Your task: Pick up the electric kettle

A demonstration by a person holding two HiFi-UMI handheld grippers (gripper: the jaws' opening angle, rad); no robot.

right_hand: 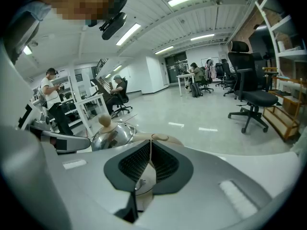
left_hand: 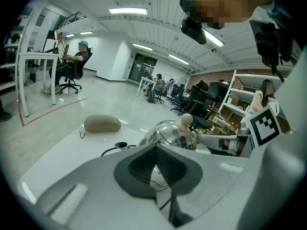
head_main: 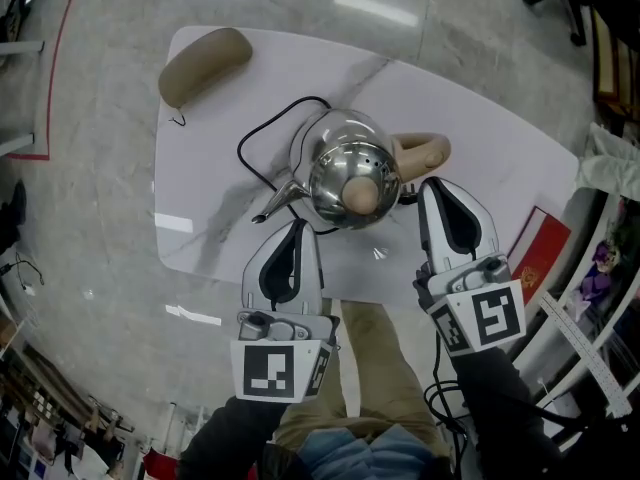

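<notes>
A shiny steel electric kettle [head_main: 340, 168] stands in the middle of a white table [head_main: 480, 128]. It has a beige knob [head_main: 362, 196] on its lid, a beige handle [head_main: 422, 152] pointing right and a spout [head_main: 274, 205] pointing left and toward me. A black cord [head_main: 268, 136] loops behind it. My left gripper [head_main: 297, 228] is shut and empty just in front of the spout. My right gripper [head_main: 438, 186] is shut and empty close beside the handle. The left gripper view shows the kettle [left_hand: 165, 132] just past the shut left gripper [left_hand: 156, 150]. Past the shut right gripper [right_hand: 150, 145], the right gripper view shows the handle [right_hand: 160, 138].
A beige oblong pouch [head_main: 204, 63] lies on the table's far left corner. A red flat item [head_main: 540, 253] sits off the table at the right, next to shelving. An office chair [right_hand: 252, 95] stands on the floor beyond. The table's near edge runs just under both grippers.
</notes>
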